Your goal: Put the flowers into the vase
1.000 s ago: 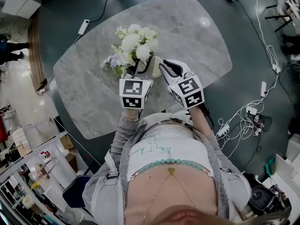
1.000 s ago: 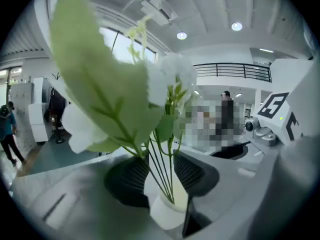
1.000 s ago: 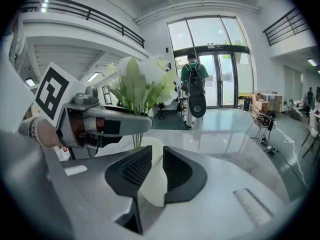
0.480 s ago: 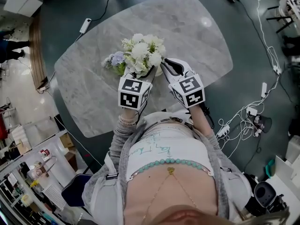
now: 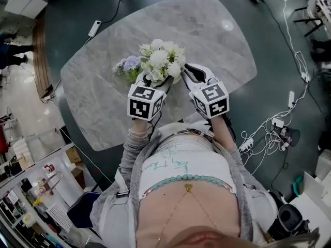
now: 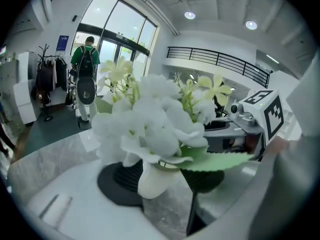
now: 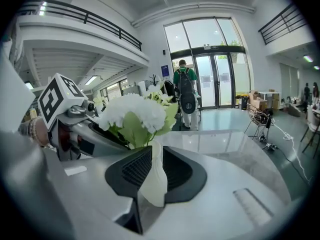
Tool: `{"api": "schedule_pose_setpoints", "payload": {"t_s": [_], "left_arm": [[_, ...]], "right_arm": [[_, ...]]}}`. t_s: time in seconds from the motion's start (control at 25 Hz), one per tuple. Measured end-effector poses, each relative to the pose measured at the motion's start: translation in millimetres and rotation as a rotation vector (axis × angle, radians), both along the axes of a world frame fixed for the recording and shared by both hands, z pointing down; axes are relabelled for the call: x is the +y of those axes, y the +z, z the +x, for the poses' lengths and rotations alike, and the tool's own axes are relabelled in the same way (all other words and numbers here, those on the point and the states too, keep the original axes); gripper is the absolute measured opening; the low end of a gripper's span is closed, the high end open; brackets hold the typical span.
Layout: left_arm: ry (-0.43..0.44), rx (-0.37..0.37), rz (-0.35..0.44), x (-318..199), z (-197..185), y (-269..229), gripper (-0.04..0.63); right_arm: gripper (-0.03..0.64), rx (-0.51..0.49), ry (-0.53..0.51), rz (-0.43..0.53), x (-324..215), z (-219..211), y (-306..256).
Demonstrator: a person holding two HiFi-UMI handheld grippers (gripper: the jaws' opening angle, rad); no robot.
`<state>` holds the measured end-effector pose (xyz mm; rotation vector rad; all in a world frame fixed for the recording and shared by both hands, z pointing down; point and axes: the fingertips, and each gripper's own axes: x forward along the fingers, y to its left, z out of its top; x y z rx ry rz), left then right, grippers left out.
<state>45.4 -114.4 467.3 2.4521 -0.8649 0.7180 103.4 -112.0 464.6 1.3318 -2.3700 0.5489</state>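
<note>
- Fingers [image 7: 182,171] of the right gripper [image 7: 156,173] are clamped on the narrow white vase [image 7: 154,186], with one black ribbed pad on each side of its neck.
- Fingers [image 6: 117,178] of the left gripper [image 6: 162,179] stand apart with the top of the vase between them. The vase lies against one pad, and a thin gap shows at the other.
- The flowers [image 5: 159,61] sit in the vase. Stems and green leaves rise straight from its mouth, with white blooms bunched above and a pale blue cluster [image 5: 129,63] toward the wearer's left.
- In the head view the blooms cover the vase entirely, so I cannot tell whether its base rests on the desk [image 5: 207,30].
- The bouquet is over the grey marbled desk, near the edge where the wearer stands. It is just beyond the left cube [image 5: 145,101] and the right cube [image 5: 213,99].
- The two grippers meet the vase from opposite sides, close together, and each shows in the other's view.
- In the background a person with a backpack [image 7: 186,91] stands by glass doors.
- Cables [image 5: 279,123] trail on the floor to the right of the desk.
</note>
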Motion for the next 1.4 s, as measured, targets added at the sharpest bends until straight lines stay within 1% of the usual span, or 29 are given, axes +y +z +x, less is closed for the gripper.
{"api": "schedule_pose_setpoints", "payload": {"t_s": [0.12, 0.36, 0.72, 1.0, 1.24, 1.4], "left_arm": [[0.009, -0.027, 0.011, 3, -2, -3, 0.229], [0.009, -0.006, 0.003, 10, -4, -2, 0.229], [-0.004, -0.011, -0.021, 28, -18, 6, 0.229], [-0.073, 0.027, -0.022, 31, -39, 3, 0.229], [-0.141, 0.052, -0.004, 31, -59, -2, 0.229], [-0.173, 0.068, 0.015, 30, -73, -4, 0.229]], "right_arm": [[0.091, 0.002, 0.007, 0.004, 1, 2, -1], [0.091, 0.016, 0.028, -0.002, 8, 10, -1], [0.091, 0.023, 0.139, 0.010, 15, 45, -7], [0.092, 0.004, 0.192, 0.039, 17, 59, -22], [0.092, -0.019, 0.205, 0.088, 18, 61, -46], [0.092, -0.014, 0.203, 0.123, 18, 56, -62]]}}
